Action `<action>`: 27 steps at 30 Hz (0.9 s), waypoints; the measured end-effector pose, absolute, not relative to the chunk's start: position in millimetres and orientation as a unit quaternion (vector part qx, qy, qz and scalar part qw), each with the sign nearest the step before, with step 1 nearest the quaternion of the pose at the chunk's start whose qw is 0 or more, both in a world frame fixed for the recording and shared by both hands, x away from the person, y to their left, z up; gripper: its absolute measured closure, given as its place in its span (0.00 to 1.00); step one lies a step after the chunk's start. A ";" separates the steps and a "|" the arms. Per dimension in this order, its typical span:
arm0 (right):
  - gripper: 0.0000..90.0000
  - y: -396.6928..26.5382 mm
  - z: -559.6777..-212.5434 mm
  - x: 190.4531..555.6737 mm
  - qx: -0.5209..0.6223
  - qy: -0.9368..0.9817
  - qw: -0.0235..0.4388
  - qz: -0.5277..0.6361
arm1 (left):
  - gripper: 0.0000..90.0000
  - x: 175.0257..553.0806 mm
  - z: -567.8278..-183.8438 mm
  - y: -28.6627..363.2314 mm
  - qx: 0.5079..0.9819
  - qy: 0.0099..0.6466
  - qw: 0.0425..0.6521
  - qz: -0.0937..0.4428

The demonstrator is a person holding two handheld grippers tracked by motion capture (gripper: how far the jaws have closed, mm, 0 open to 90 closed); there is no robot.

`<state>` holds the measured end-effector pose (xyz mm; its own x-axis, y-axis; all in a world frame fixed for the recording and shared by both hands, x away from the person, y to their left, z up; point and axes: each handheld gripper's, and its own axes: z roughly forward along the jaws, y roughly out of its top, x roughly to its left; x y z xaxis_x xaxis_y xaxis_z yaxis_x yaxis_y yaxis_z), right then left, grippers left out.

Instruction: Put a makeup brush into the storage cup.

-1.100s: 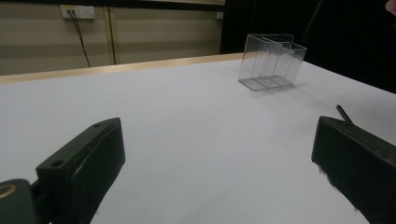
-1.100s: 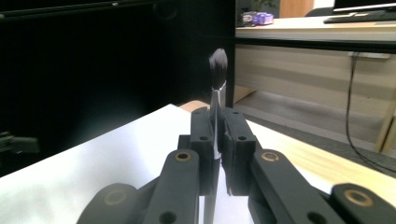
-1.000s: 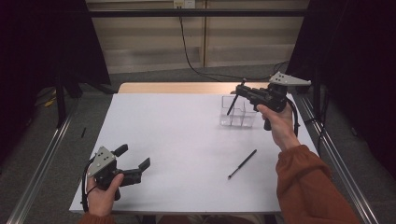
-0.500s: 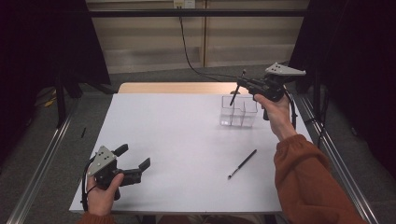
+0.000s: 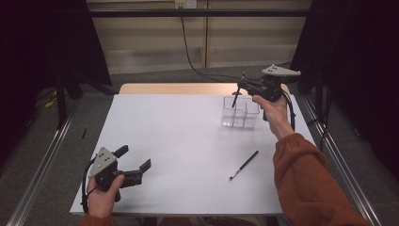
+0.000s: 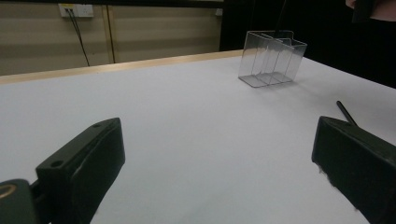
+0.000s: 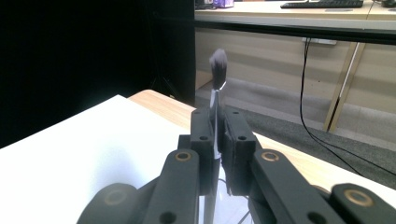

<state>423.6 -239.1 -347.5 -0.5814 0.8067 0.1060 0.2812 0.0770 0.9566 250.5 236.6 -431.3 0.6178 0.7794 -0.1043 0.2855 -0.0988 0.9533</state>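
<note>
R gripper (image 5: 246,85), jaws clenched on a brush (image 7: 217,79), had moved over the clear organizer (image 5: 241,113) w/ brush nearly upright, so drop-in looked imminent; L gripper (image 5: 134,165) idle, jaws released

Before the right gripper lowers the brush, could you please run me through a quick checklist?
1. Right gripper shut on the brush: ok.
2. Brush upright, bristles up, handle down: ok.
3. Handle tip over the clear holder: ok in the high view; which compartment, cannot tell.
4. Holder upright on the table: ok.
5. Left gripper open, holding nothing, well away from the holder: ok.
6. Second brush lying on the table, clear of the path: ok.
</note>
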 end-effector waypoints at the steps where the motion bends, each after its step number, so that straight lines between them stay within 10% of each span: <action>1: 0.93 -239.1 -347.5 423.6 0.392 0.695 0.237 0.555 | 0.03 250.5 -431.3 236.7 0.708 0.375 0.556 0.222; 27: 0.93 -235.4 -376.3 424.2 0.403 0.705 0.222 0.540 | 0.03 250.5 -431.5 236.7 0.709 0.377 0.553 0.223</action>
<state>424.2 -235.4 -376.3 -0.5772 0.8075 0.1217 0.3281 0.0929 0.9401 250.5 236.7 -431.5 0.6161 0.7811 -0.1014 0.2889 -0.1043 0.9517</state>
